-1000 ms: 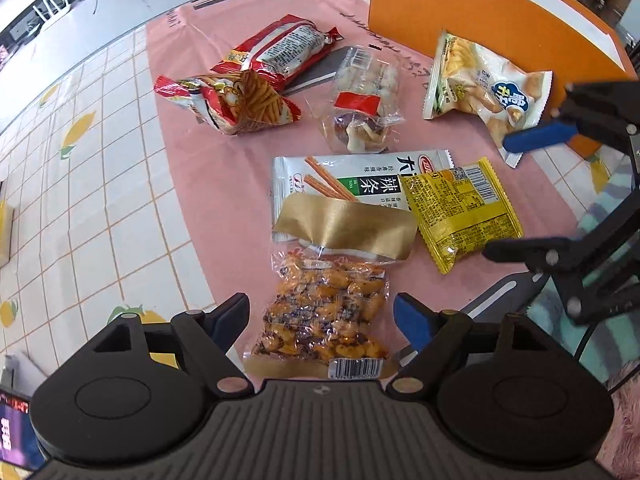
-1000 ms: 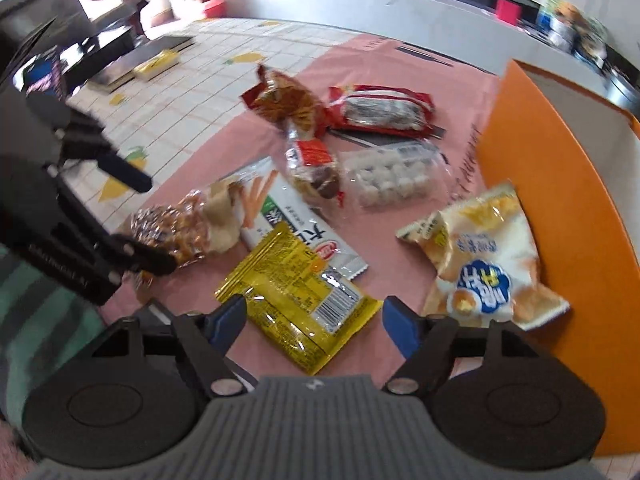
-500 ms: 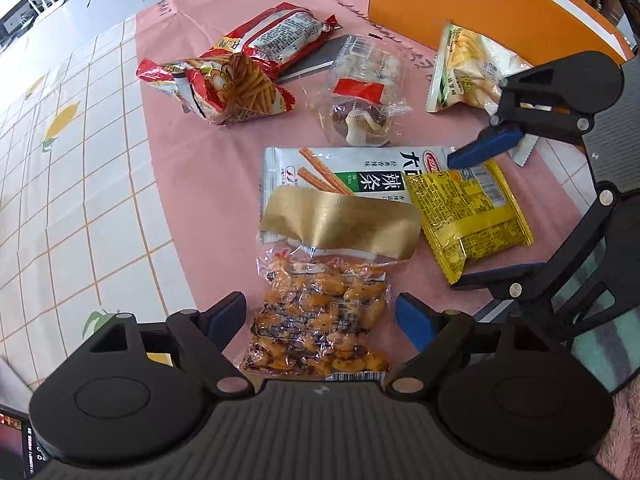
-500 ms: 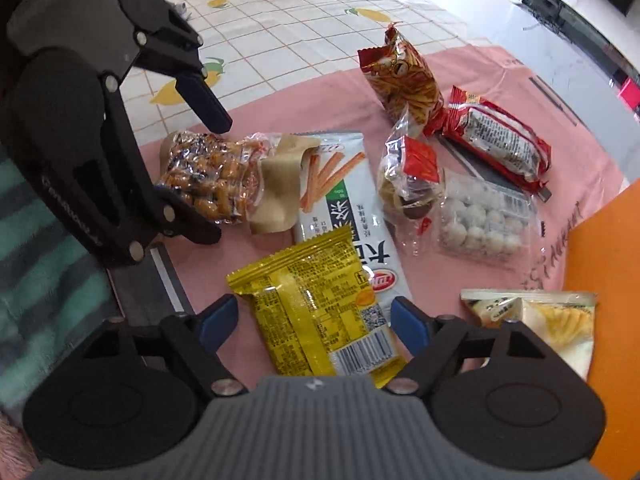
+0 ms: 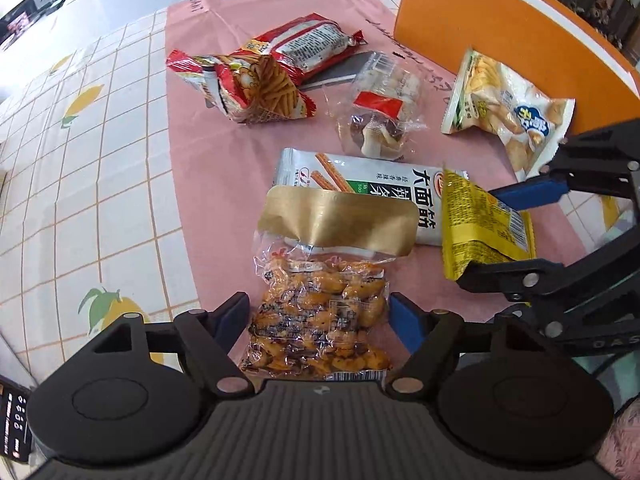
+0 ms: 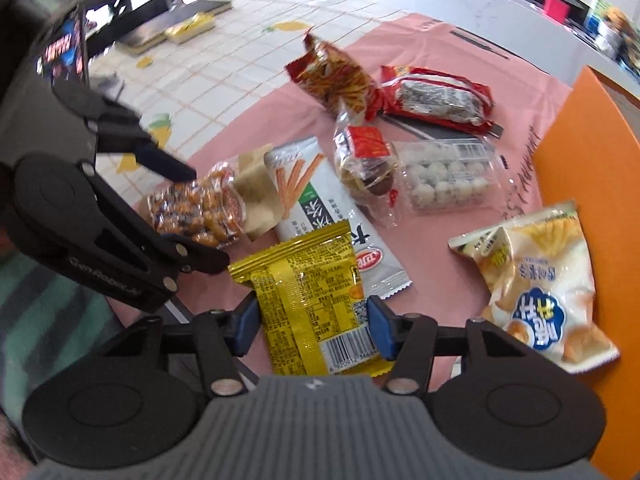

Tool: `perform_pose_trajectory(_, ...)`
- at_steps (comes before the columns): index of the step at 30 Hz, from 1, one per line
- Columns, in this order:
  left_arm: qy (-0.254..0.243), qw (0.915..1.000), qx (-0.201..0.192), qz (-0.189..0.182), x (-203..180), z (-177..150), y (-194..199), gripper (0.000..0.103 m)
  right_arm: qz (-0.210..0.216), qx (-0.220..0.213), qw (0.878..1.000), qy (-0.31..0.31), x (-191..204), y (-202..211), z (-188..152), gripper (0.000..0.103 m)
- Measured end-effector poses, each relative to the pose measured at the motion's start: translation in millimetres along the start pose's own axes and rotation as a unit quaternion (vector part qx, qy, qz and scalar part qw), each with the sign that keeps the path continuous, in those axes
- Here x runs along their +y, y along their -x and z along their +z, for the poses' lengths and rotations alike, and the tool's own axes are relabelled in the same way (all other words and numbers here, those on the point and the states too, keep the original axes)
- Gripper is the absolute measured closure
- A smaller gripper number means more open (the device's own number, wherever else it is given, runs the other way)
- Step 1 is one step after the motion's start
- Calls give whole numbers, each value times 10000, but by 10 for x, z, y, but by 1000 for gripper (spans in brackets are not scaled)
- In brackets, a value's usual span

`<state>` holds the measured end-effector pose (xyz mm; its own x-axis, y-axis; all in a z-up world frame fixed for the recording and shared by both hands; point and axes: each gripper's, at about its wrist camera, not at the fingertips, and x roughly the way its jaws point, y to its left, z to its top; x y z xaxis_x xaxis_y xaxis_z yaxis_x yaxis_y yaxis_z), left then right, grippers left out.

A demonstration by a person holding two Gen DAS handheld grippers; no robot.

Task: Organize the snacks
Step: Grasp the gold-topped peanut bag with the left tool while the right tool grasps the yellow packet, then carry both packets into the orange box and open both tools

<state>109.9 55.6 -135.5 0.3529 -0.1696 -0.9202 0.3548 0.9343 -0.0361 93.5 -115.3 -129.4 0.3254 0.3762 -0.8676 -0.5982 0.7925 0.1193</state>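
Straddling the clear bag of orange snacks [image 5: 320,320] on the pink mat [image 5: 208,184], the left gripper [image 5: 318,316] stood released, a finger at each side of the bag, while the right gripper [image 5: 508,236] gripped the yellow packet [image 5: 480,220] raised off the white strip-snack pack [image 5: 360,184]. From the right wrist, the blue pads [image 6: 378,332] were clenched on that packet, the orange box [image 6: 592,184] alongside.
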Motion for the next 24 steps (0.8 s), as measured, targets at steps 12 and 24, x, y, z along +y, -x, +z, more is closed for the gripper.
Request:
perform_pose_trajectory(12,820,9926,-833,-317,59,0,616,16,-114,-777,9894,-1221,-228,607,-131,49)
perform_pose_trajectory(24,615,9856,-1421,-680,-545,374,1261,16,-198,-1705,9677,-1844,-667,1470,-406,49)
